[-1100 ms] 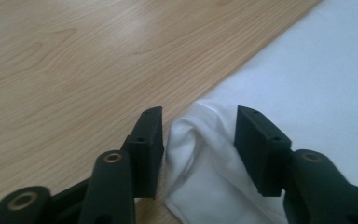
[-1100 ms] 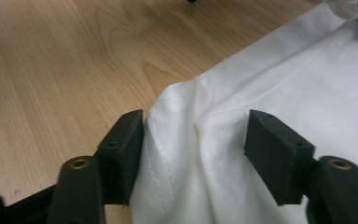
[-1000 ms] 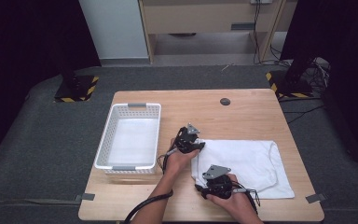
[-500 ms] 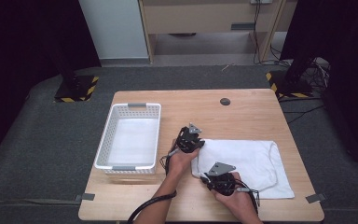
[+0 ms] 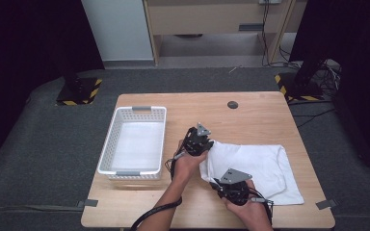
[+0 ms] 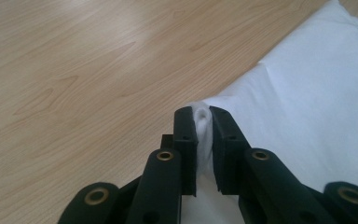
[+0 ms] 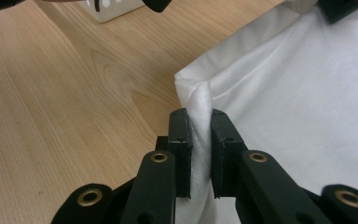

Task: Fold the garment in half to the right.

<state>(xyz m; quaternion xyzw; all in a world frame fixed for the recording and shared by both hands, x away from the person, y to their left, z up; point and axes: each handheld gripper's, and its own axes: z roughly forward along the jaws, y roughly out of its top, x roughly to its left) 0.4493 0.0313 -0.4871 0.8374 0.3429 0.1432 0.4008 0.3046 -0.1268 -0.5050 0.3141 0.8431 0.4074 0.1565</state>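
A white cloth lies spread on the right half of the wooden table, just to the right of a white basket. The left gripper sits at the cloth's far left corner, and in the left gripper view its jaws are closed on a pinched fold of the cloth, with the fabric bunched up between the pads. The right gripper is at the near left corner, and in the right gripper view its jaws are likewise clamped on a raised ridge of the cloth at its edge. Compared with a second ago, both grippers stay at the same two corners with hardly any shift; the right hand has edged slightly toward the near edge of the table, while the cloth keeps much the same outline, its left edge slightly gathered between the two grippers. The basket has not moved.
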